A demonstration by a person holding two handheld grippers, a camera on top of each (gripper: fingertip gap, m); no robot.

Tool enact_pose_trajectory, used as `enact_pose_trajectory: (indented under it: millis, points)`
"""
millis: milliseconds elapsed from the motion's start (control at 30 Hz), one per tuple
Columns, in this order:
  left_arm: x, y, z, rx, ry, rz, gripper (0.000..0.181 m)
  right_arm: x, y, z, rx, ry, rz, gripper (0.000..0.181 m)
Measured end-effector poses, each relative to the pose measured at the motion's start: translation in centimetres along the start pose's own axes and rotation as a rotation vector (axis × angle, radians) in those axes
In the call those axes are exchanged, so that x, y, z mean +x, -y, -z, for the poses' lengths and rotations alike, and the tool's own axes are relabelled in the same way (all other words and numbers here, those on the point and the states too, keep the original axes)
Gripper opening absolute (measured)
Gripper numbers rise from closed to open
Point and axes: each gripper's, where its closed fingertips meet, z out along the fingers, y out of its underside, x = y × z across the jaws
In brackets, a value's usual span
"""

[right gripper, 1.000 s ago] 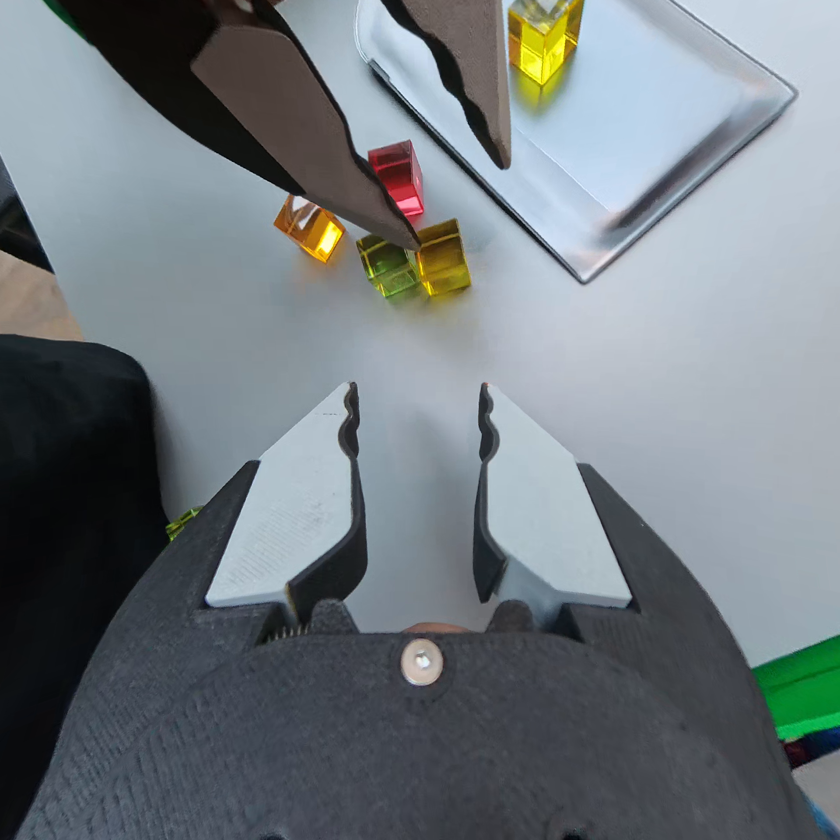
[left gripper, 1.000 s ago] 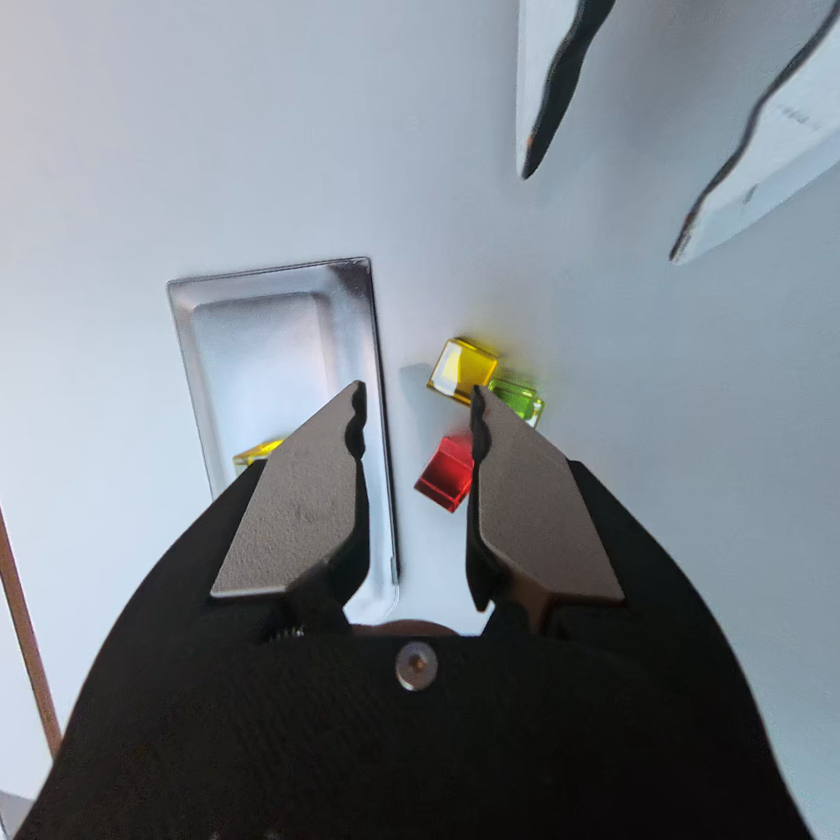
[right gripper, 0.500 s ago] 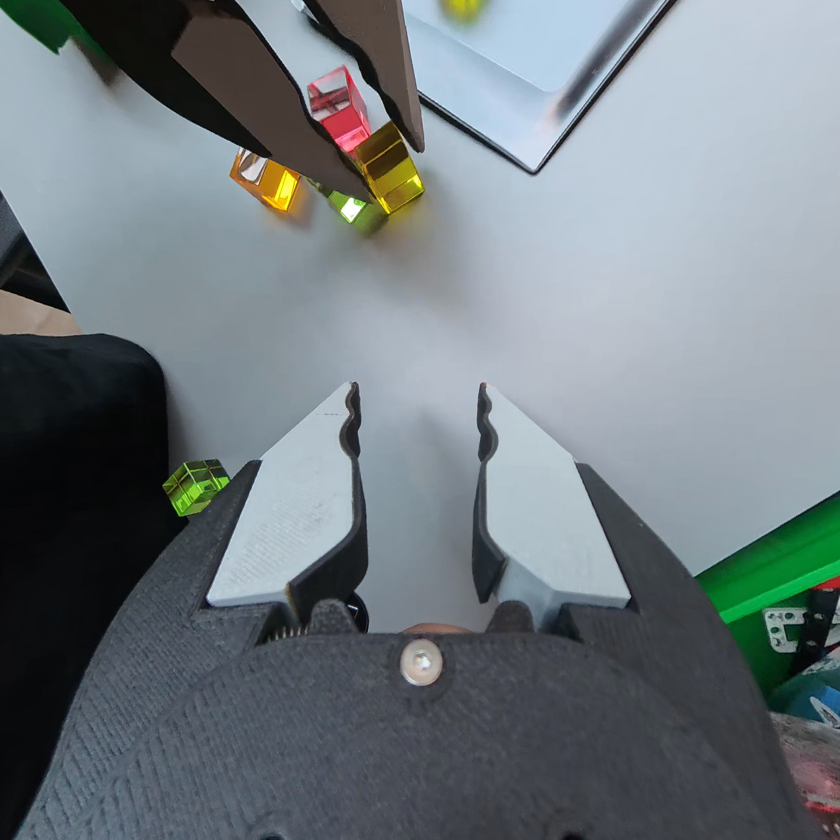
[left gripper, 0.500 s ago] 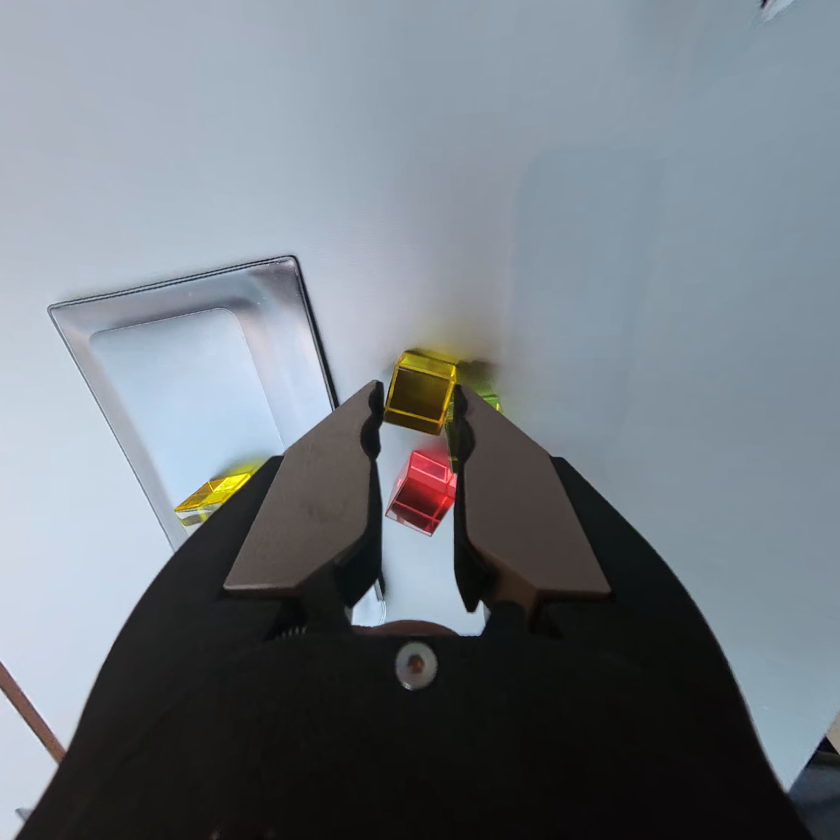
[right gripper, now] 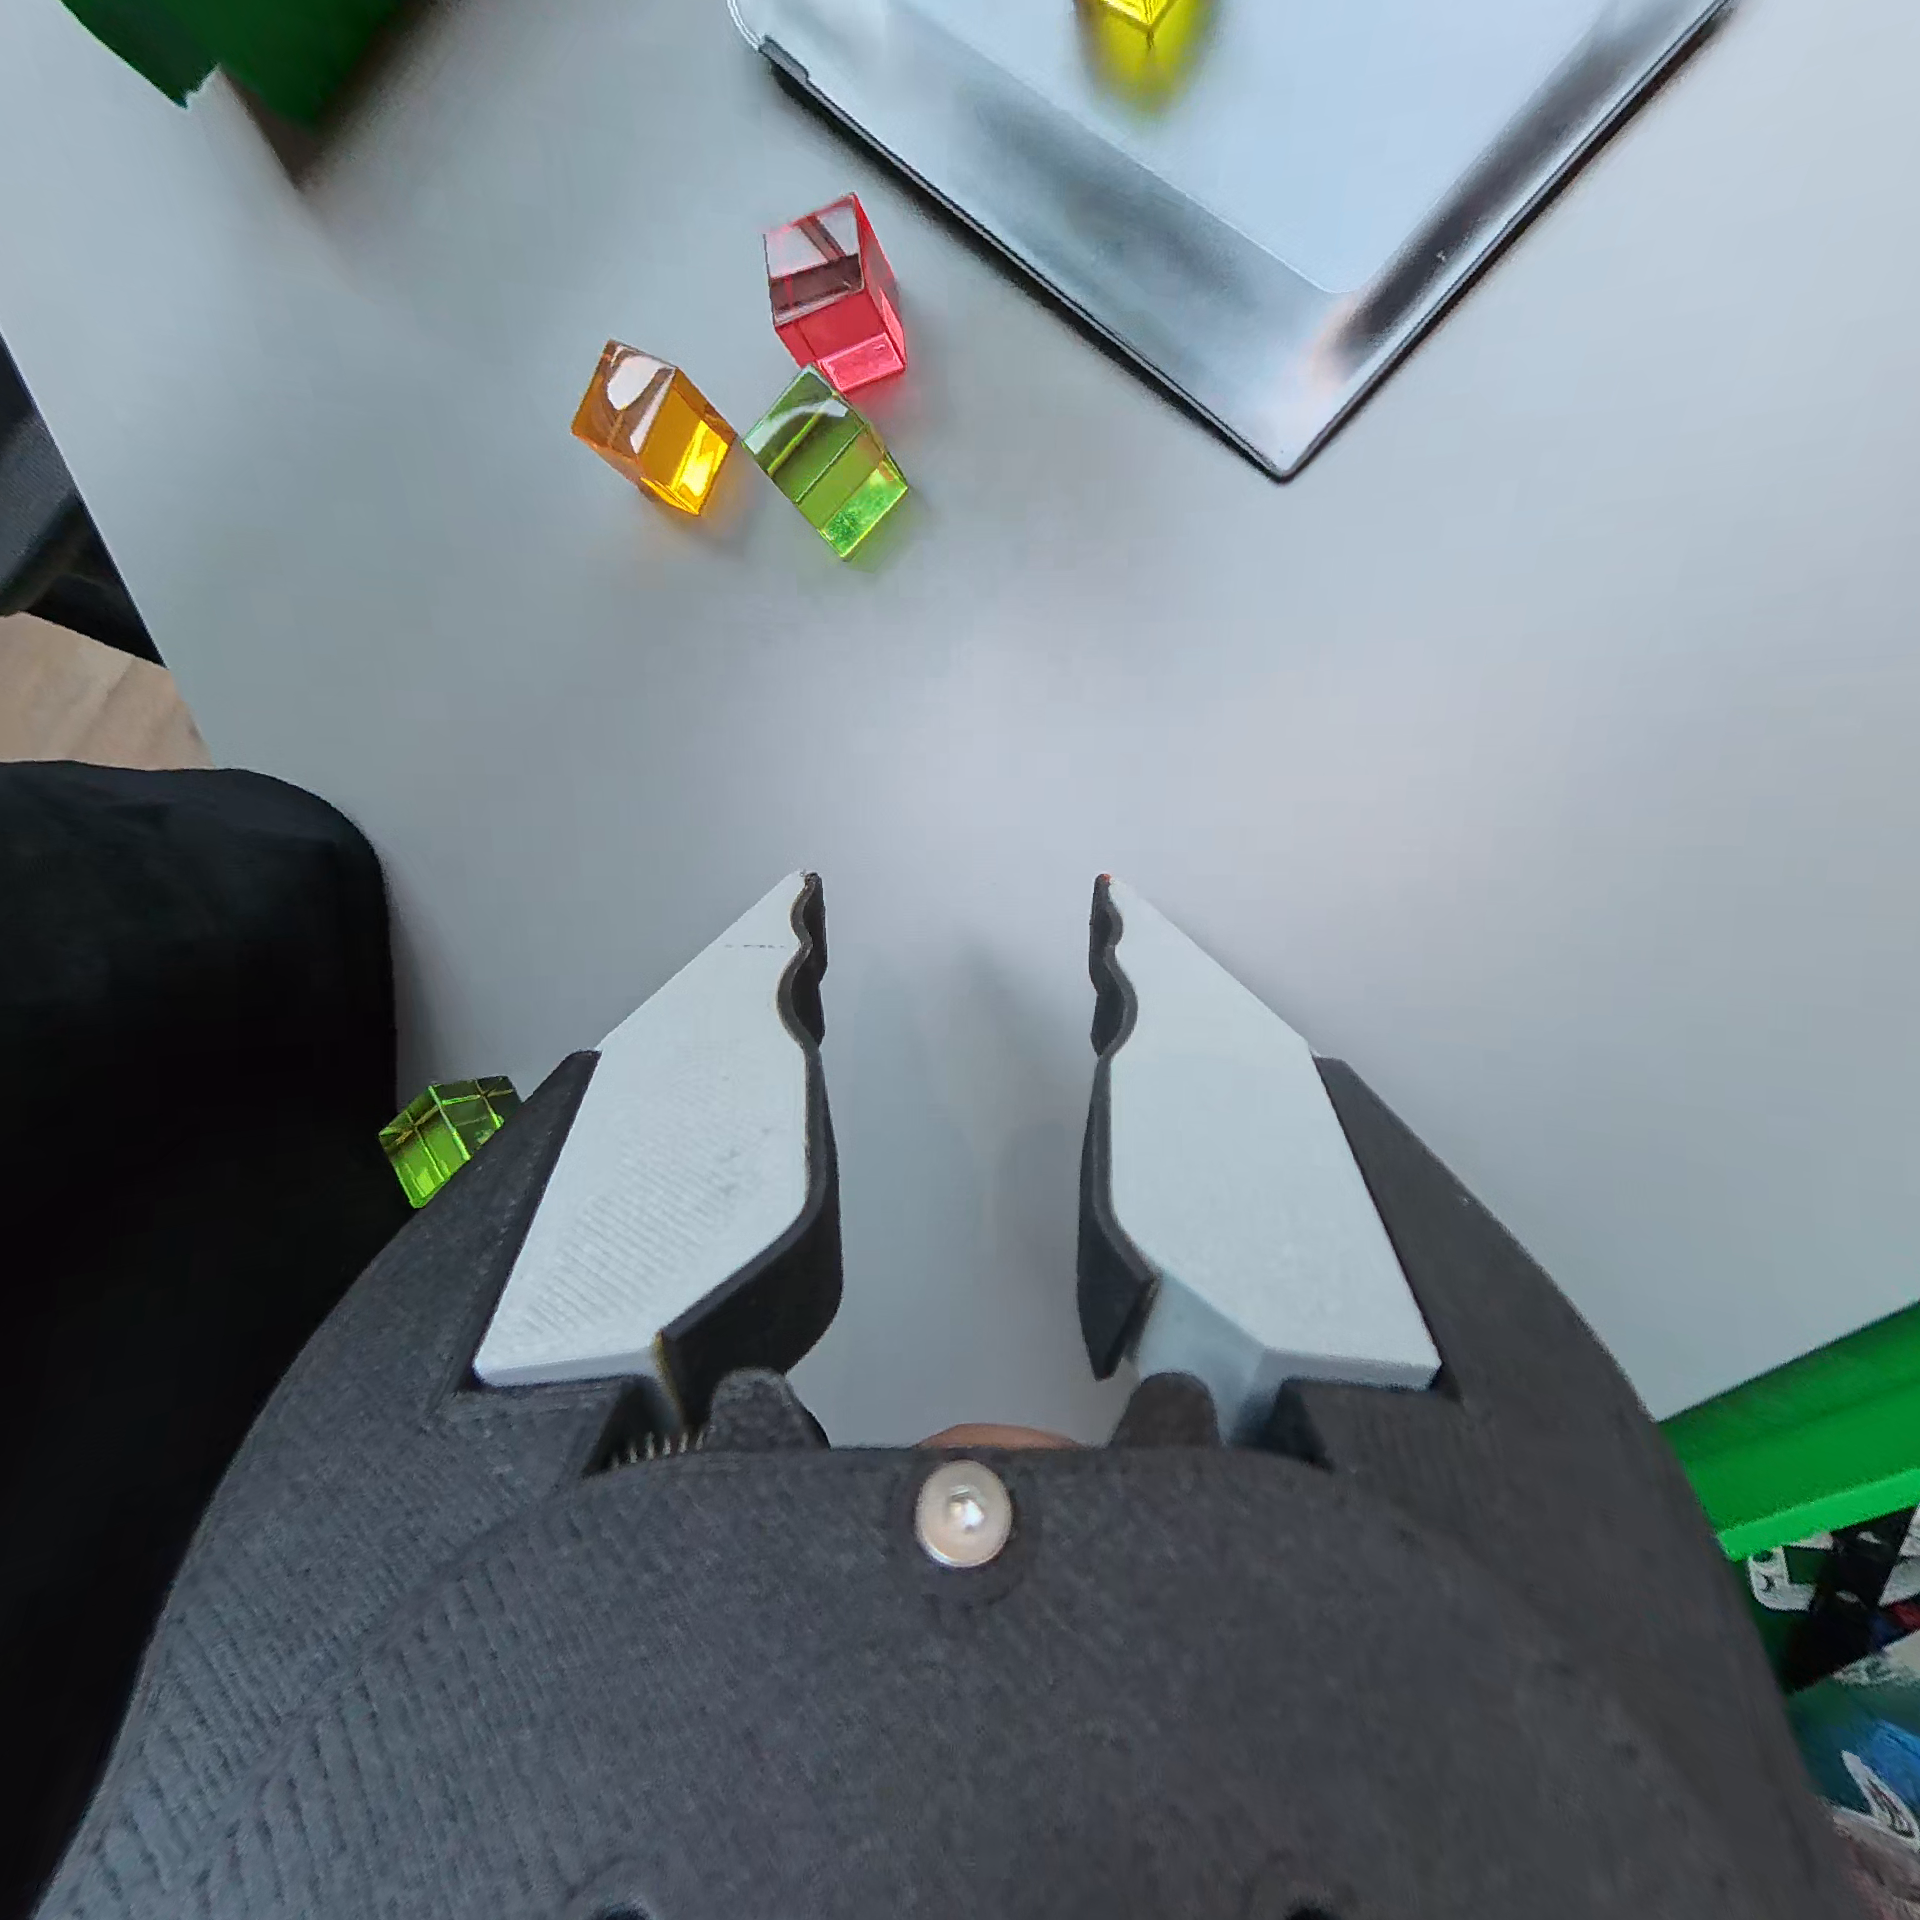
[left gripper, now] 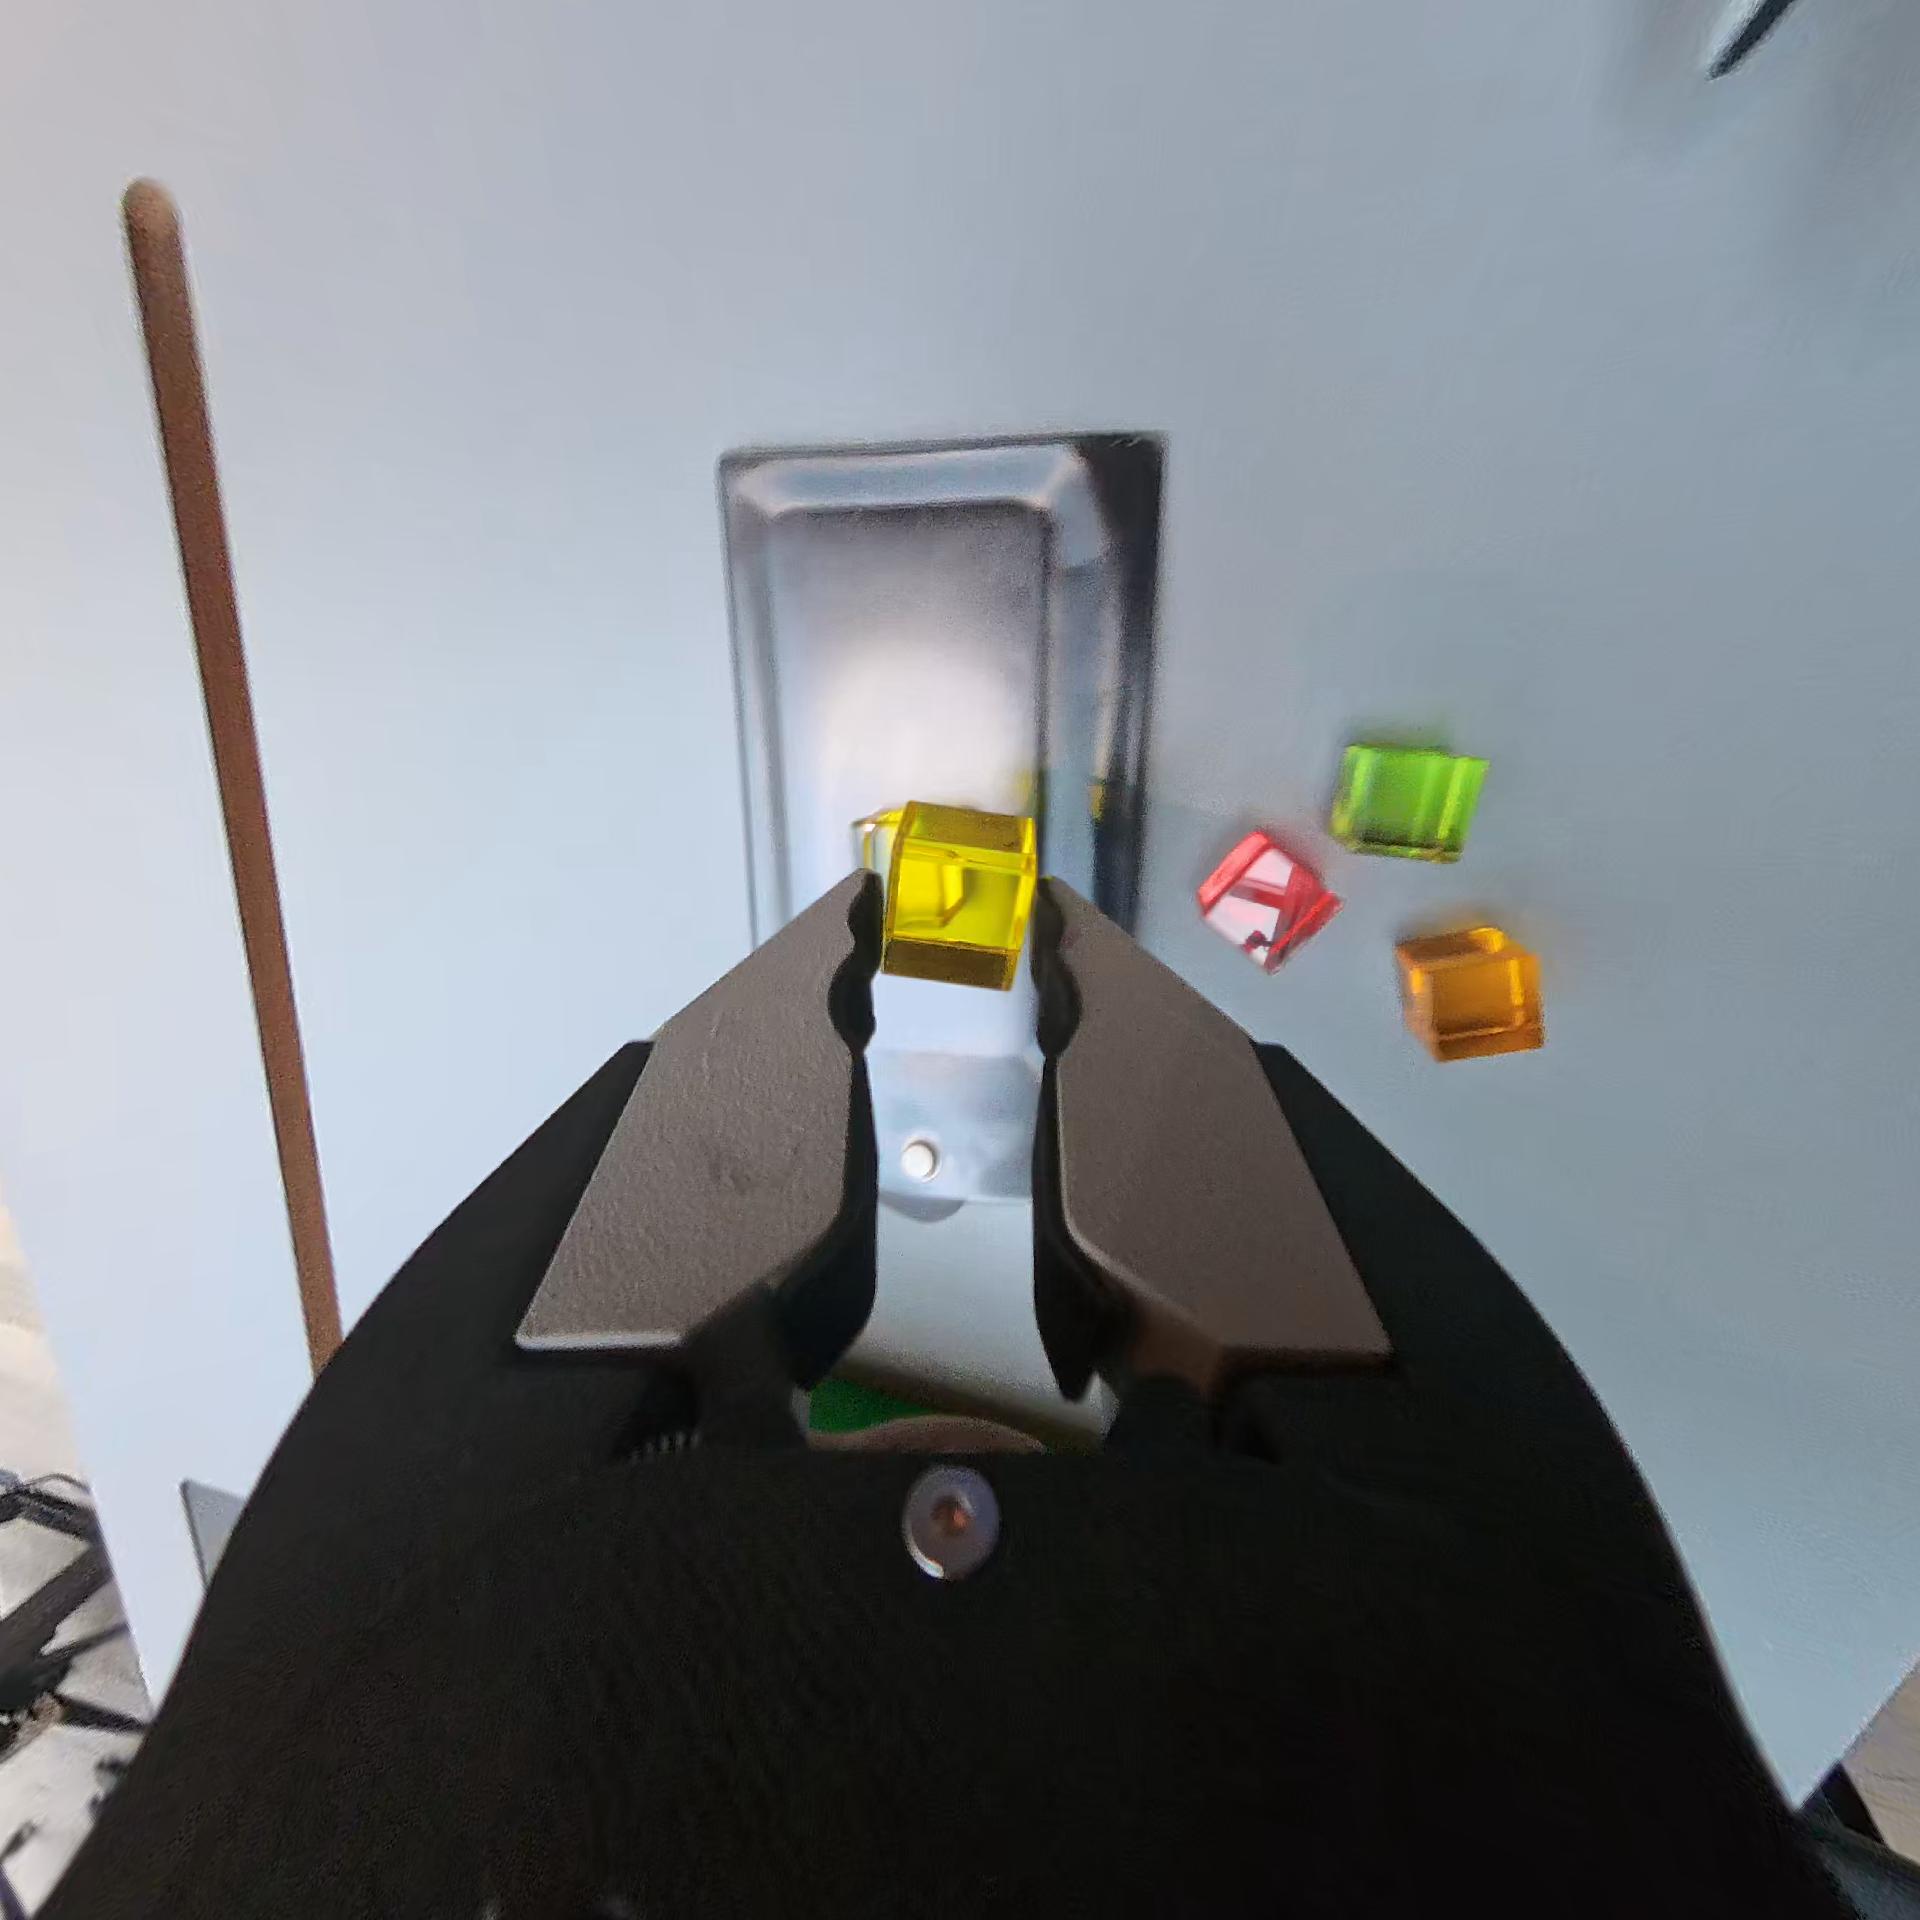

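Observation:
My left gripper is shut on a clear yellow cube and holds it above the near end of a shiny metal tray. A second yellow cube peeks out just behind the held one, on the tray. A red cube, a green cube and an orange cube lie on the white table right of the tray. My right gripper is open and empty above bare table, well short of the red, orange and green cubes.
The tray sits at the top right of the right wrist view, with a yellow cube over it. Another green cube lies by a dark sleeve. A brown table edge strip runs at left. Green objects lie at right. The left gripper's tips are roughly 20 cm from the right gripper's.
My left gripper closed on the yellow cube, lifted it from beside the red and green cubes and carried it over the tray. The right gripper stayed open and barely moved.

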Motion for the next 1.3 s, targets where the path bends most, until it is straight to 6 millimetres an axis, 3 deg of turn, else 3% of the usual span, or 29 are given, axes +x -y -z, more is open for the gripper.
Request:
enact_pose_trajectory:
  millis: [100,233,633,1300]
  points:
    - [-1.9,-1.8,0.1,-0.053,0.022,0.017,0.026,-0.1,0.1,-0.1,-0.001,0.002,0.002,0.049]
    - [-2.4,-2.7,-0.4,-0.086,0.01,0.009,0.026,-0.1,0.0,0.1,0.001,-0.003,-0.004,0.049]
    - [-1.4,-2.0,-3.1,-0.119,-0.016,-0.026,0.026,0.2,-1.0,0.4,0.003,-0.013,-0.038,0.048]
    - [-1.7,-1.8,-4.2,-0.132,-0.022,0.067,0.027,0.6,-1.1,0.3,0.003,-0.009,-0.044,0.047]
